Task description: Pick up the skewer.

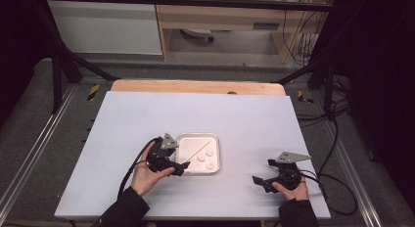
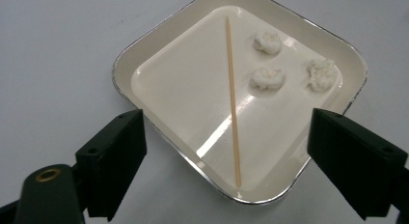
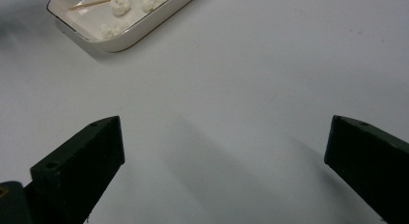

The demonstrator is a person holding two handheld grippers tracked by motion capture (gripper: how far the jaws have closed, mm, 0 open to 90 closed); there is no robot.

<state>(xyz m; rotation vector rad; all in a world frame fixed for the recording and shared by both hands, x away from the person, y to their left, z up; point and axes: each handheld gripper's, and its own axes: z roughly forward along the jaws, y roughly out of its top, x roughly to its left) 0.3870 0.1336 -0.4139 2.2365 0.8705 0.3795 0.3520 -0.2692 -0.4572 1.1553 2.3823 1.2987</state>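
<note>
Black jaws of the left tool (image 2: 226,151) stand wide apart at the near corner of the white tray (image 2: 144,55), gripping nothing. Inside the tray a thin wooden skewer (image 2: 233,98) lies flat, running from that near corner toward the far one, and three small white puffs (image 2: 267,78) sit loose just to one side of it, apart from the stick and from each other. Nothing is threaded on the skewer and neither tool touches it, so the work looks to be at its very start: the skewer is yet to be lifted and all three pieces are yet to be dealt with. The left tool seems poised to take the stick first.

Well off to the right of the tray, the right tool (image 1: 266,180) rests low over bare bench (image 1: 147,114), its jaws also spread and empty.

From the high view, the bench is a plain pale sheet with a wooden strip along the edge beyond the tray. Further beyond the tray, dark frame bars, grey carpeted floor, trailing cables and a light wooden cabinet fill the dim room
</note>
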